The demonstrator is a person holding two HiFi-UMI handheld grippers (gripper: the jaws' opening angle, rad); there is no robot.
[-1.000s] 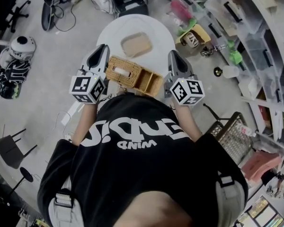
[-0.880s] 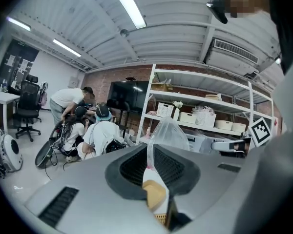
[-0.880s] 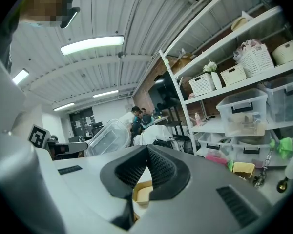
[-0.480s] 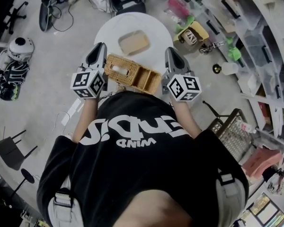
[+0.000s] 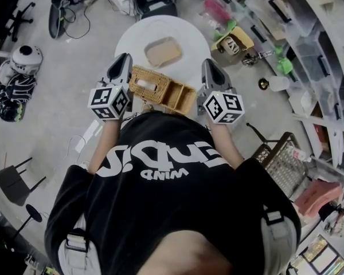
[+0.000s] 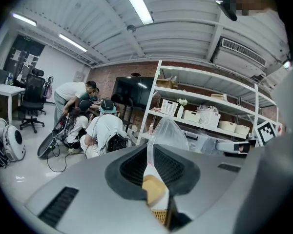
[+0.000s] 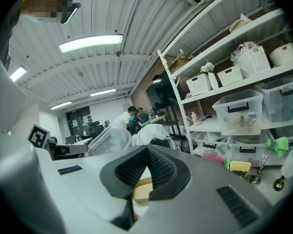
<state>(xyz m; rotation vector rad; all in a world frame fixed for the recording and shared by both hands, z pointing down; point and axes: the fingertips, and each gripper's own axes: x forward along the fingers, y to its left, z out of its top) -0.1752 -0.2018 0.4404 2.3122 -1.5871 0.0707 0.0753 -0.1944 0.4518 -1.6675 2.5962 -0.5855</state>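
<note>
Standing at the near edge of a round white bench [image 5: 190, 43], the person held a gripper in each hand, one on either side of a wicker tissue-box holder [image 5: 160, 89]. The holder lay slantwise across the bench's near rim, with its oval slot toward the left and an open side compartment toward the right. Whether it rested fully on the bench could not be told from above.

The left gripper [image 5: 125, 57] sat just beside the holder's left end and pointed away from the person. In the left gripper view its fingers [image 6: 132, 167] were closed tip to tip with nothing clamped between them. Only a sliver of wicker weave showed low in the gap behind the tips.

The right gripper [image 5: 210, 63] stood just beside the holder's right end, roughly parallel to the other. Its fingers [image 7: 163, 167] were likewise pressed together at the tips and held nothing.

Beyond the holder, near the middle of the bench, lay a clear plastic container [image 5: 163, 52]. It looked tan from above, and both gripper views showed it as a see-through shell past the fingertips [image 6: 168, 133] [image 7: 107, 139].

White shelving with storage bins [image 7: 244, 111] ran along the person's right. In the left gripper view several people [image 6: 100, 130] crouched on the floor well beyond the bench.
</note>
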